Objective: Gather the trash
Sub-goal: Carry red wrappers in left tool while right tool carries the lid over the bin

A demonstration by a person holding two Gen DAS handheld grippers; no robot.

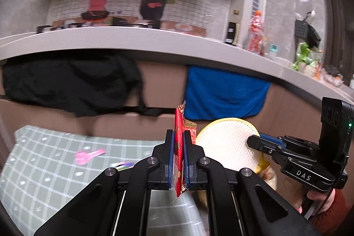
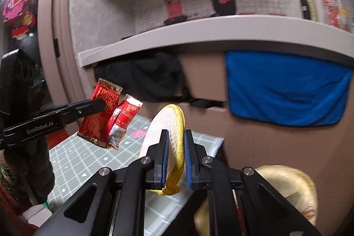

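Our left gripper point(image 1: 178, 152) is clamped tight on a crinkled red foil snack wrapper point(image 1: 179, 143), which stands edge-on between the blue pads and sticks out past them above and below. In the right wrist view that same gripper point(image 2: 104, 104) comes in from the left, and we see two red wrappers with gold ends point(image 2: 104, 116) pinched together and hanging in the air.

Our right gripper point(image 2: 176, 156) is closed narrowly on the yellow rim of a round white mesh disc with yellow cloth edging point(image 2: 174, 136); the disc rises ahead of its fingertips, and a knotted bit of the rim hangs below the pads. From the left wrist view the disc point(image 1: 225, 143) sits just right of the left gripper, held by the right gripper point(image 1: 254, 141).

Below both grippers lies a green checked tablecloth point(image 1: 55, 158). Beyond them a blue towel point(image 1: 223, 92) and a black cloth point(image 1: 73, 83) hang under a grey counter edge point(image 1: 132, 39).
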